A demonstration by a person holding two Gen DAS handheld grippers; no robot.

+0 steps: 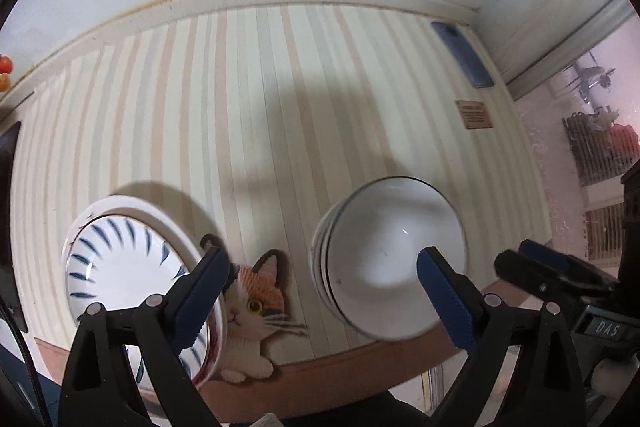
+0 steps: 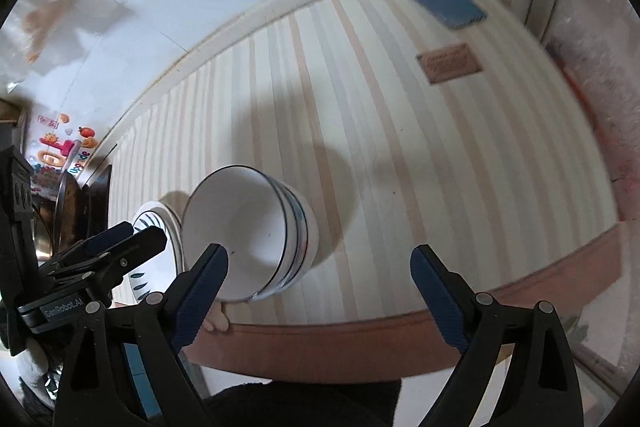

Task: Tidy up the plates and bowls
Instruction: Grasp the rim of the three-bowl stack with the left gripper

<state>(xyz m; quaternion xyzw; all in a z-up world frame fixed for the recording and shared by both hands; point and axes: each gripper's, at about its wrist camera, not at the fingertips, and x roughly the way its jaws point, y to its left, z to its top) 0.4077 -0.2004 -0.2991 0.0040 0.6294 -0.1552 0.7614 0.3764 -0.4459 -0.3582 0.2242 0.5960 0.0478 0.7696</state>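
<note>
Fingers of left gripper (image 1: pixel 322 301) spread wide, nothing between them, poised above the gap separating the two crockery groups; fingers of right gripper (image 2: pixel 320 301) likewise spread wide and empty, over bare striped cloth. Worktop (image 1: pixel 280 107) covered in cream, peach and grey striped cloth, brown edge band along the near side. Blue phone (image 1: pixel 464 55) lying flat near the far right corner, well apart from the crockery; small brown card (image 1: pixel 474 114) just nearer, printing too small to read. Cat-shaped knitted coaster (image 1: pixel 256 311) lying between the two groups at the near edge, partly tucked under the plates. Stack of white bowls (image 1: pixel 392 259), dark-rimmed and nested, top bowl empty, standing near the front edge at right in the left wrist view; left gripper's right finger overlapping its rim in that view, contact not determinable. Blue-streaked plate (image 1: pixel 120 267) resting on a larger white plate (image 1: pixel 160 219) at left, both empty, partly hidden behind the left finger. Lettering "DAS" legible on the right gripper body in the left wrist view; "GenRobot.AI" legible on the left gripper body in the right wrist view. Colourful sticker (image 2: pixel 60 151) at far left, wording only partly legible.
</note>
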